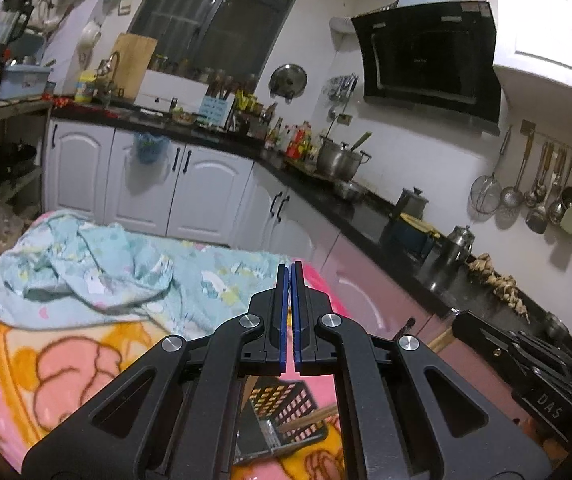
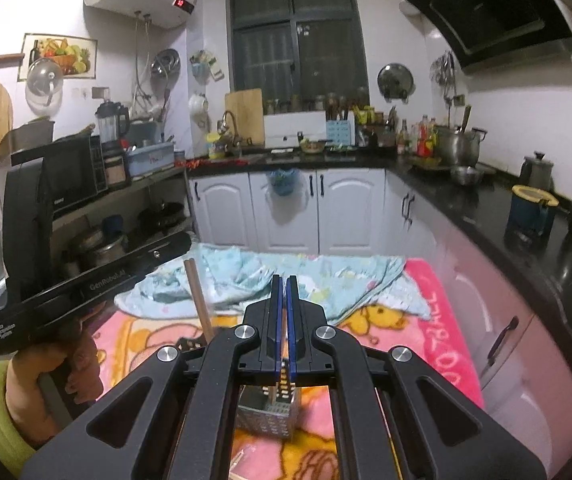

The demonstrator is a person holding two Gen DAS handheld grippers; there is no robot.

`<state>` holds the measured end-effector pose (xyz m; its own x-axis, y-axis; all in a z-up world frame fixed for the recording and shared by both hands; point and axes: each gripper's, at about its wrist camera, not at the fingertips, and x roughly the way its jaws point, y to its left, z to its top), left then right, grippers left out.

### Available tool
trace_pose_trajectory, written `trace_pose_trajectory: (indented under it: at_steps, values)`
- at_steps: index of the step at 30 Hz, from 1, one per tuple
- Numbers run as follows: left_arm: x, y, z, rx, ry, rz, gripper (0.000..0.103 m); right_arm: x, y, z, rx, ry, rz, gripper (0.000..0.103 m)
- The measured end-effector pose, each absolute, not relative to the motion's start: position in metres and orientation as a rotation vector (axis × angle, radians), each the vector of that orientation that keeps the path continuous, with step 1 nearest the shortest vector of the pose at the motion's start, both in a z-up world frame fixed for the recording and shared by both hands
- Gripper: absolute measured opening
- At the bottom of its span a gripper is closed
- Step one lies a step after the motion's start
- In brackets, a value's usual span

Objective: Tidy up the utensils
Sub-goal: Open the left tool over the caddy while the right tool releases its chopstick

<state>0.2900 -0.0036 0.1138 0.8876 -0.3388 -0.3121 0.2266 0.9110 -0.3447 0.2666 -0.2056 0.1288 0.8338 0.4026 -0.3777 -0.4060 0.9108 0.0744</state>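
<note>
I see left gripper (image 1: 290, 270) pressed together, empty. Right gripper (image 2: 282, 280) same. Perforated metal utensil holder (image 2: 270, 410) below both, on fuzzy pink blanket (image 2: 438, 320); wooden stick (image 2: 199, 300) juts up left of right gripper.

Both wrist views look forward along closed fingers, tilted slightly down, close above the pink blanket (image 1: 25, 364). Ahead of each: the crumpled blue cloth (image 2: 298, 276), white cabinets (image 1: 201, 192), dark window (image 2: 298, 28).
</note>
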Motion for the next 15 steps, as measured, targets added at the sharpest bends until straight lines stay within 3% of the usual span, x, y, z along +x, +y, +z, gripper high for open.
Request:
trace_pose_trajectory:
  at_steps: [7,8,10,11,15]
  values:
    - [0.290,0.005,0.095,-0.302,0.408,-0.272,0.002,0.276,-0.199,0.105,0.010,0.454,0.429,0.006]
    - [0.289,0.007,0.093,-0.303,0.413,-0.264,0.007,0.276,-0.200,0.102,0.013,0.458,0.425,0.011]
    - [0.284,0.011,0.091,-0.289,0.412,-0.241,0.022,0.275,-0.204,0.099,0.027,0.457,0.416,0.037]
    - [0.283,0.012,0.091,-0.289,0.410,-0.237,0.032,0.274,-0.207,0.098,0.039,0.450,0.412,0.037]
    - [0.269,0.019,0.094,-0.283,0.391,-0.216,0.048,0.268,-0.214,0.100,0.053,0.433,0.406,0.045]
